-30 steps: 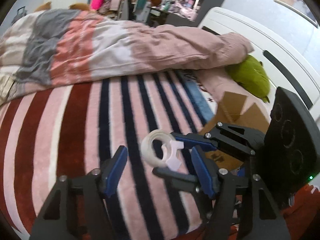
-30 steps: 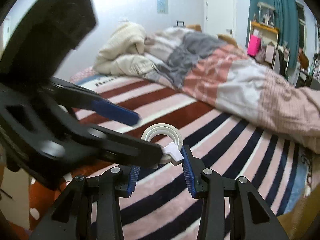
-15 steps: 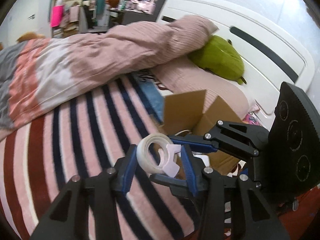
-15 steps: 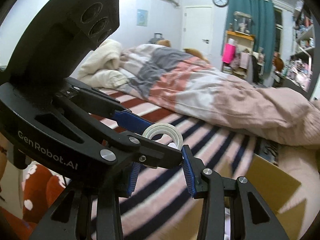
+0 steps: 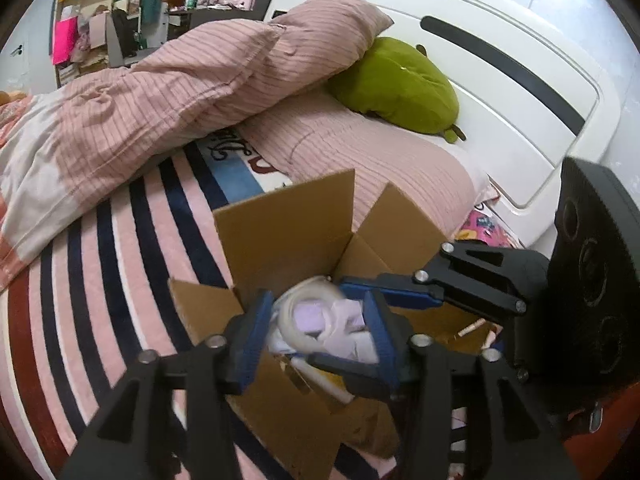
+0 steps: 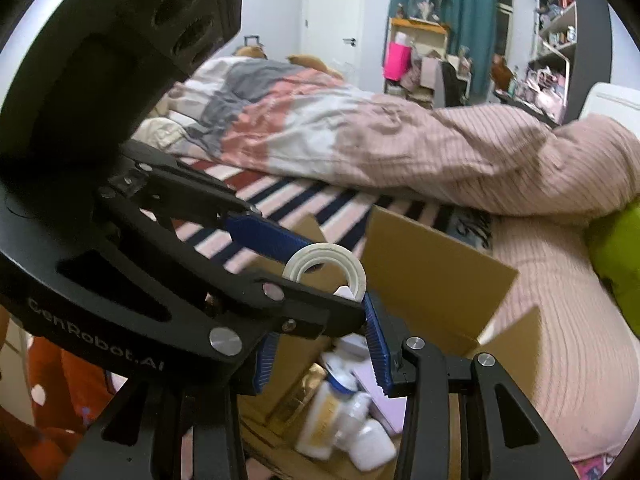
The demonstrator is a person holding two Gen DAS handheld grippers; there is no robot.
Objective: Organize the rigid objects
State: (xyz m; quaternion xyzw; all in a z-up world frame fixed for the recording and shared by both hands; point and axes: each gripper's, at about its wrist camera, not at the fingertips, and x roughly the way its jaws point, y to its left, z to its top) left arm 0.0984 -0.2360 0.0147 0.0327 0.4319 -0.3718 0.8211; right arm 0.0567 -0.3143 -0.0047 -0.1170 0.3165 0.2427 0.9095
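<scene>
A white tape roll with a pale dispenser tab (image 5: 320, 318) (image 6: 326, 266) hangs above an open cardboard box (image 5: 288, 232) (image 6: 432, 264). My left gripper (image 5: 316, 328) is shut on the roll across its width. My right gripper (image 6: 320, 356) is shut on the roll's tab from the other side; its blue fingers (image 5: 400, 294) cross the left wrist view. Inside the box lie white bottles (image 6: 360, 440), a gold packet (image 6: 296, 396) and a lilac card (image 6: 380, 396).
The box sits on a striped pink, navy and red blanket (image 5: 100, 280). A pink striped duvet (image 5: 180, 92) lies behind it, with a green plush (image 5: 396, 84) and the white headboard (image 5: 500, 92) at the right. Shelves and a cluttered desk (image 6: 416, 56) stand far behind.
Both grippers have carried the tape roll to the right, from above the striped blanket to above the open box. The left gripper has closed from wide open onto the roll.
</scene>
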